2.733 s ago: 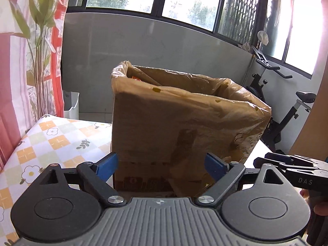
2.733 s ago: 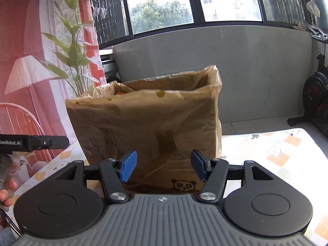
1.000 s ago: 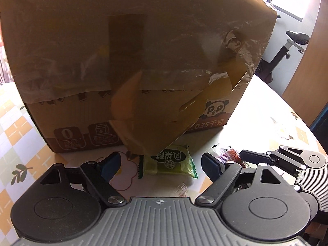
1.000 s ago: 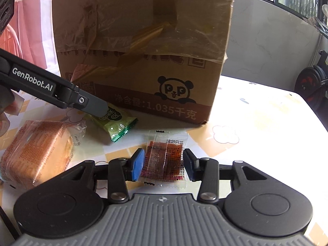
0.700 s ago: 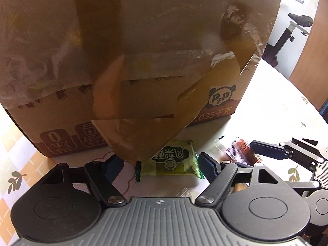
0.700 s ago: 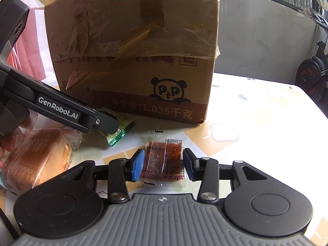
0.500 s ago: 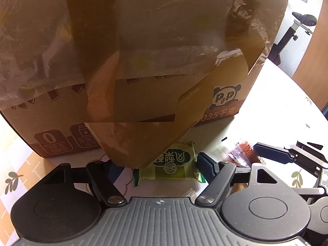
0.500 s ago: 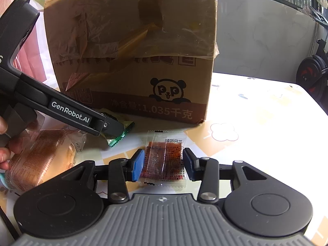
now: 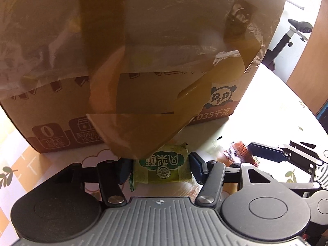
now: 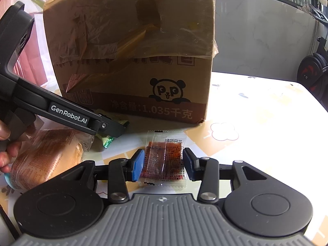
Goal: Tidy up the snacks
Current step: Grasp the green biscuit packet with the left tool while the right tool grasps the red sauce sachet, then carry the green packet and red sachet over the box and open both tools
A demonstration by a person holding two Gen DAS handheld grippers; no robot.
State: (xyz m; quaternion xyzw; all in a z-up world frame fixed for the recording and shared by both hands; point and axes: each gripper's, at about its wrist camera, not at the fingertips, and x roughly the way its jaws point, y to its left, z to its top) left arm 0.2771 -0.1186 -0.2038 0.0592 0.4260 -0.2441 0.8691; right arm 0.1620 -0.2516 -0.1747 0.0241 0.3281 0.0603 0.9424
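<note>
A green snack packet (image 9: pixel 164 168) lies on the table just in front of the tall cardboard box (image 9: pixel 143 41). My left gripper (image 9: pixel 160 170) straddles it with its jaws closing, and both pads touch the packet's ends. A clear packet with a red-brown snack (image 10: pixel 164 155) lies flat on the table with my right gripper (image 10: pixel 164 164) shut on its two sides. In the right wrist view the left gripper (image 10: pixel 110 129) reaches in from the left over a sliver of the green packet (image 10: pixel 107 141). The red-brown packet (image 9: pixel 239 149) also shows in the left wrist view.
A wrapped bread loaf (image 10: pixel 45 155) lies at the left beside a person's fingers (image 10: pixel 4 143). The box (image 10: pixel 131 61), draped in loose tape and plastic, stands close behind both packets. The flowered tablecloth (image 10: pixel 246 123) stretches to the right. An exercise bike (image 10: pixel 313 78) stands beyond the table.
Both grippers came down from box-top height to the table. Over the last second the left jaws narrowed around the green packet; the right gripper stayed as it was on the red-brown packet.
</note>
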